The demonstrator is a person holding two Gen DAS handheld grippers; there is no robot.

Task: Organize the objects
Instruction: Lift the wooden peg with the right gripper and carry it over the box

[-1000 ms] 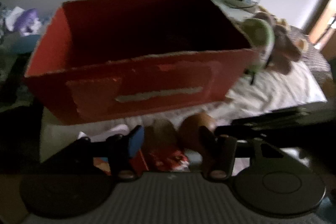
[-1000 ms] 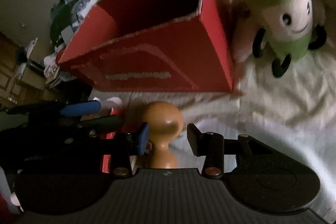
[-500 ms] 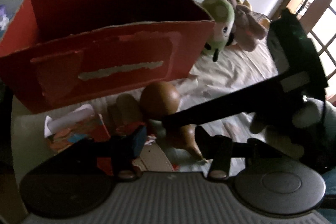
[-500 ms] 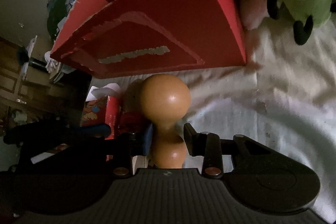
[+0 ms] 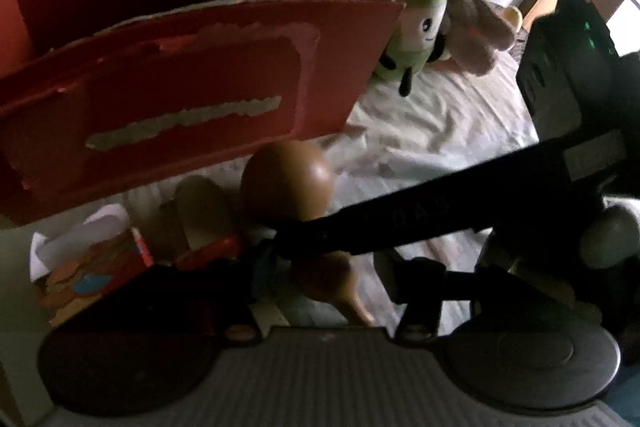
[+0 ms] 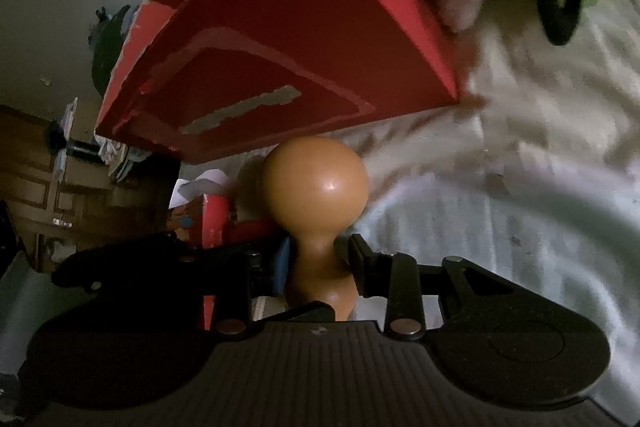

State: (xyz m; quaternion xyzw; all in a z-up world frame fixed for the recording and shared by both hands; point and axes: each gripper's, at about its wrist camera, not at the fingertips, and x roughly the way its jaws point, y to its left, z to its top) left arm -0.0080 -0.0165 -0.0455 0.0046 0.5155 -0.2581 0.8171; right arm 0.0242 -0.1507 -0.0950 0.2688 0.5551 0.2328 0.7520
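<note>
A brown gourd-shaped object (image 6: 316, 183) lies on the white bedsheet in front of a red cardboard box (image 6: 300, 47). My right gripper (image 6: 318, 259) is shut on the gourd's narrow neck, with the round head sticking out past the fingers. In the left wrist view the same gourd (image 5: 288, 179) sits just ahead of my left gripper (image 5: 328, 283), which is open around its lower end without touching it. The right gripper's black finger (image 5: 400, 219) crosses that view from the right. The red box (image 5: 200, 87) stands open-topped behind.
A green mushroom plush (image 5: 416, 7) and a pinkish plush (image 5: 476, 23) lie right of the box. A small printed red carton (image 5: 92, 267) and a second brown rounded shape (image 5: 200, 207) sit left of the gourd. Wooden furniture (image 6: 40, 195) stands beyond the bed's left edge.
My right gripper slid forward over the gourd and its fingers came in against the neck. The left gripper swung right and nearer, staying open.
</note>
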